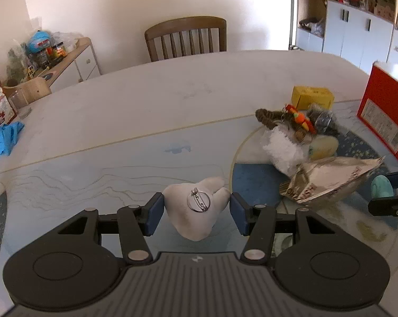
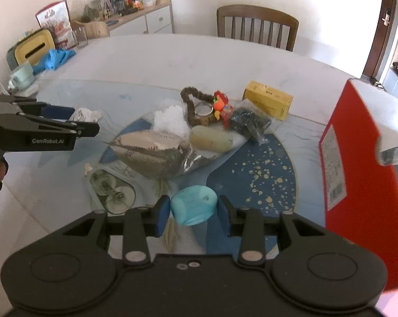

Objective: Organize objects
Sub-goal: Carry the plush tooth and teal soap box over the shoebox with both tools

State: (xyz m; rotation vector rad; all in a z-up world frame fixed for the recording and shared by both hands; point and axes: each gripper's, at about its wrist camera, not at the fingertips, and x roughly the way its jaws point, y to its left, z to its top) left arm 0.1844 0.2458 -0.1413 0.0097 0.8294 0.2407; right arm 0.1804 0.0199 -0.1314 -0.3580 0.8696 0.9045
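At the lower centre of the left wrist view, a white plush tooth (image 1: 197, 211) with a round metal pin clasp on its back is seen between the blue pads of the left claw (image 1: 196, 212). The pads stand just beside it on either side; whether they press it cannot be told. The tooth is soft and rounded, tapering toward the camera.

At the lower centre of the right wrist view, a smooth turquoise piece (image 2: 193, 206), rounded and flat-faced, is gripped between the blue pads of the right claw (image 2: 194, 208), which is closed on both its sides.

A red cardboard box (image 2: 357, 179) stands open at the right edge of that frame; its inside is not shown. Mid-frame, a heap is laid on the counter (image 2: 159, 58), on a blue and pale mat (image 2: 265, 158) under a glossy sheet: a crinkled silvery foil bag (image 2: 148, 150), a white fluffy tuft (image 2: 169, 121), a brown braided loop (image 2: 191, 100), an orange and red toy (image 2: 221, 104), a dark speckled packet (image 2: 249, 122) and a pale cream oval (image 2: 212, 138). A yellow carton (image 2: 269, 103) lies just behind the heap. A clear pouch of dried round slices (image 2: 111, 190) lies at lower left.
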